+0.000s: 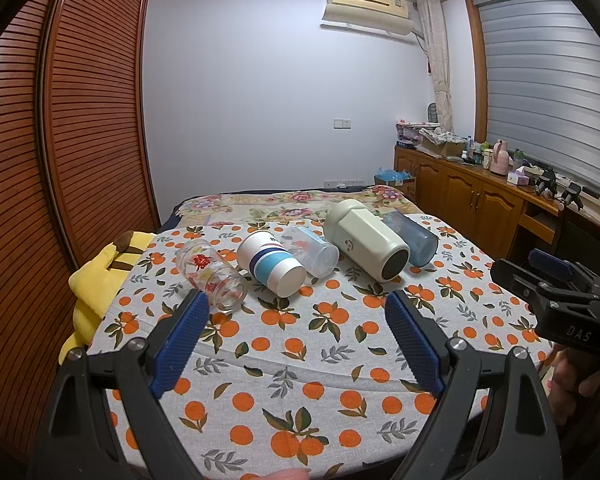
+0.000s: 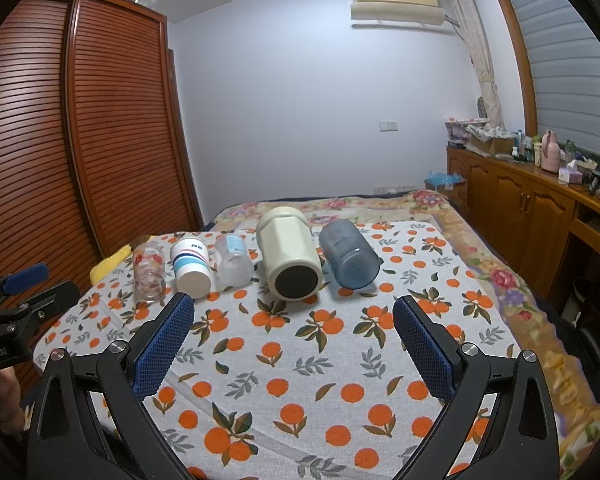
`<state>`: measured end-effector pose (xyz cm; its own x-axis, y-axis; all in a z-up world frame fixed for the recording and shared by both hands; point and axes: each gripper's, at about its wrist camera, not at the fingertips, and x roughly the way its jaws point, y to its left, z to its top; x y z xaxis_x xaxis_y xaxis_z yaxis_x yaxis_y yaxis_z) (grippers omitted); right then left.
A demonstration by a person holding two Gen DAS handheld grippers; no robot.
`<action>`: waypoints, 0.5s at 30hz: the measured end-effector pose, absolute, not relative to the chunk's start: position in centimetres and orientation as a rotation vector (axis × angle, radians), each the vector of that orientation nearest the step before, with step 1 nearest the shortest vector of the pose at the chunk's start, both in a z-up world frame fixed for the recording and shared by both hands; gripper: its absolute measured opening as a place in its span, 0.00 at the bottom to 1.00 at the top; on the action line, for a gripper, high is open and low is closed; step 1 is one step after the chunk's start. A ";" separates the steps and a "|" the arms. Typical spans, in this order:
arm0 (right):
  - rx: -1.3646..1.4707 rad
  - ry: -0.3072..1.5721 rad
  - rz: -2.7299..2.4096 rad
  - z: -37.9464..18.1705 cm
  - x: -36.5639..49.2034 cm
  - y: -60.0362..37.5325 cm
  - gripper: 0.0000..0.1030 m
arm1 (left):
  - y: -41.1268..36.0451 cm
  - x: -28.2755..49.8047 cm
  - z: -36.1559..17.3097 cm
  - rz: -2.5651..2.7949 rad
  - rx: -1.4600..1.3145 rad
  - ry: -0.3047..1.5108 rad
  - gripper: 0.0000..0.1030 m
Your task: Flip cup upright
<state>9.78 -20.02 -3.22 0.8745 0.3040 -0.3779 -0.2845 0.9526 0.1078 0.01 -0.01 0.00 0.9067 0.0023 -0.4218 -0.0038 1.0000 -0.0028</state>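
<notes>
Your left gripper (image 1: 296,320) and right gripper (image 2: 294,322) hover with jaws apart, empty. Five cups, like the cream ribbed plastic cup (image 2: 288,260), lie sideways awaiting uprighting.

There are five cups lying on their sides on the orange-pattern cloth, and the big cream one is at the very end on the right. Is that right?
Not quite. Five cups do lie on their sides on the cloth, but the cream cup is not at the end. The blue cup lies to its right, as the right wrist view shows.

Orange-print cloth (image 2: 300,360), blue-striped white cup (image 2: 191,266), cream flask (image 2: 290,256), translucent blue tumbler (image 2: 350,258)
</notes>
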 end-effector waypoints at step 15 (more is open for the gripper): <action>0.050 0.406 0.308 -3.3 9.8 -20.0 0.98 | 0.0 0.0 0.0 0.003 -0.004 0.434 0.88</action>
<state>9.77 -20.00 -3.34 0.8731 0.3046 -0.3806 -0.2847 0.9524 0.1090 0.03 -0.02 -0.02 0.9072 0.0018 -0.4208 -0.0036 1.0000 -0.0034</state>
